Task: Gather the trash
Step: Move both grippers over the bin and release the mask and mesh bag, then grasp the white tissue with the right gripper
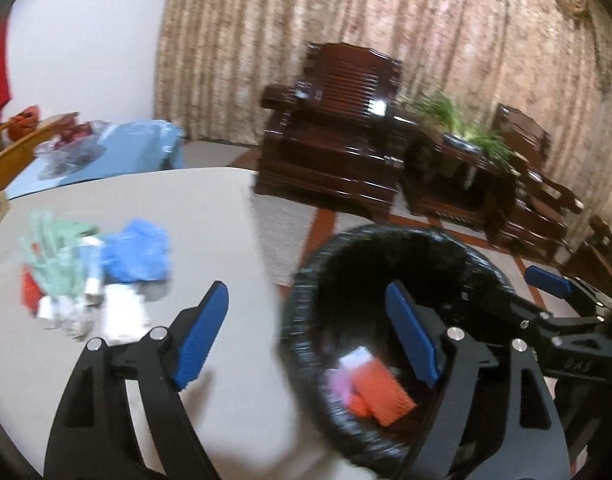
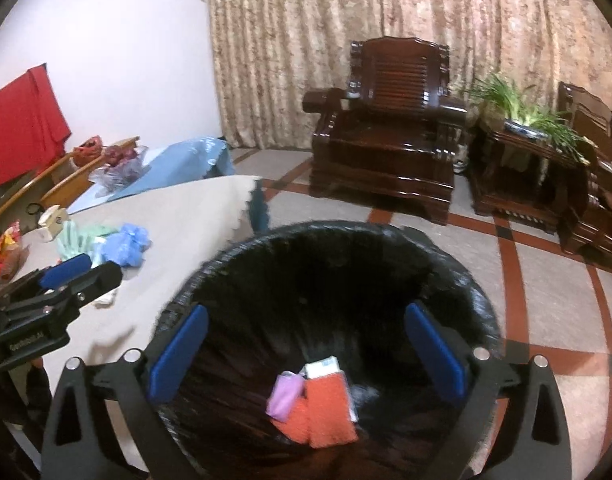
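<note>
Sitting room, curtained wall, dark wooden armchair point(image 2: 386, 120); grey-clothed table point(image 2: 177, 220) at left. Black-lined bin point(image 2: 330, 248) just beside table edge, holding orange packets point(image 2: 326, 412), a purple wrapper point(image 2: 283, 394), a white carton point(image 2: 322, 366). Right gripper point(image 2: 306, 356) over bin, jaws spread wide, empty. Left gripper point(image 1: 310, 336) straddling bin rim, likewise spread, empty. Step judged: drop completed. Remaining trash pile point(image 1: 85, 272) on table; next: return there, close on one piece.
</note>
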`<action>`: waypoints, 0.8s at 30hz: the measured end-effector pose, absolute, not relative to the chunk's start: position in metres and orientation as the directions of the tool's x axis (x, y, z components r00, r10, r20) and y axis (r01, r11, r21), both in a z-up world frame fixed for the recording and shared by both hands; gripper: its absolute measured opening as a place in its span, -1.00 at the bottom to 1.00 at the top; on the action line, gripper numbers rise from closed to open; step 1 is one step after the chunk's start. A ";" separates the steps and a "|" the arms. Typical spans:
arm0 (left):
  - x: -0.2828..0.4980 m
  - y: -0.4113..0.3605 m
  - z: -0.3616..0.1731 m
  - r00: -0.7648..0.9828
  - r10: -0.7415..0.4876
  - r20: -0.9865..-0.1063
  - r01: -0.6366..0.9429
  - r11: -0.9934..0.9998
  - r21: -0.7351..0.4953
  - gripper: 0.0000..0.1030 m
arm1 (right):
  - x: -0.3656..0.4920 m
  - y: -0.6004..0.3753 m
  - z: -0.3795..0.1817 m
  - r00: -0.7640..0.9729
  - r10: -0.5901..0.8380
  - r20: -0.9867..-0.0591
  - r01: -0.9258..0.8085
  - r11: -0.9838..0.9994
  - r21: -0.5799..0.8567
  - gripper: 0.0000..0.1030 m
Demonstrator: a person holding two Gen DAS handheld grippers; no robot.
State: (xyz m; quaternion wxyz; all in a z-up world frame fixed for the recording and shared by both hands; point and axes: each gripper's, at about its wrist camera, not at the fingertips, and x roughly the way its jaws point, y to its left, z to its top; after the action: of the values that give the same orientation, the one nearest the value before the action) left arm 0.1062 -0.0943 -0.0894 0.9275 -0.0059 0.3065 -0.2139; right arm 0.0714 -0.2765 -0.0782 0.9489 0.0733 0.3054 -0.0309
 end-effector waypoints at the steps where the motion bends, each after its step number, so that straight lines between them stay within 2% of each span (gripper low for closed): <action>1: 0.106 -0.084 -0.088 0.734 -0.380 -0.564 0.370 0.919 -0.137 0.55 | 0.074 -0.271 -0.077 0.814 -0.003 -0.580 0.091 0.988 0.122 0.88; 13: 0.112 0.035 -0.085 0.817 -0.126 -0.563 0.100 0.992 -0.076 0.55 | 0.136 -0.158 -0.073 0.817 0.209 -0.537 -0.166 0.978 0.128 0.88; 24: 0.120 0.098 -0.105 0.805 -0.009 -0.593 -0.035 0.997 -0.063 0.54 | 0.186 -0.081 -0.107 0.757 0.285 -0.587 -0.262 0.957 0.126 0.88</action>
State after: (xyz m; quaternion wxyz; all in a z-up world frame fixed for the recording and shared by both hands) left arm 0.1204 0.0978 -0.1052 0.9494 -0.0355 0.3119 0.0069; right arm 0.1855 -0.0815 -0.1070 0.9372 0.0178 0.3161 0.1461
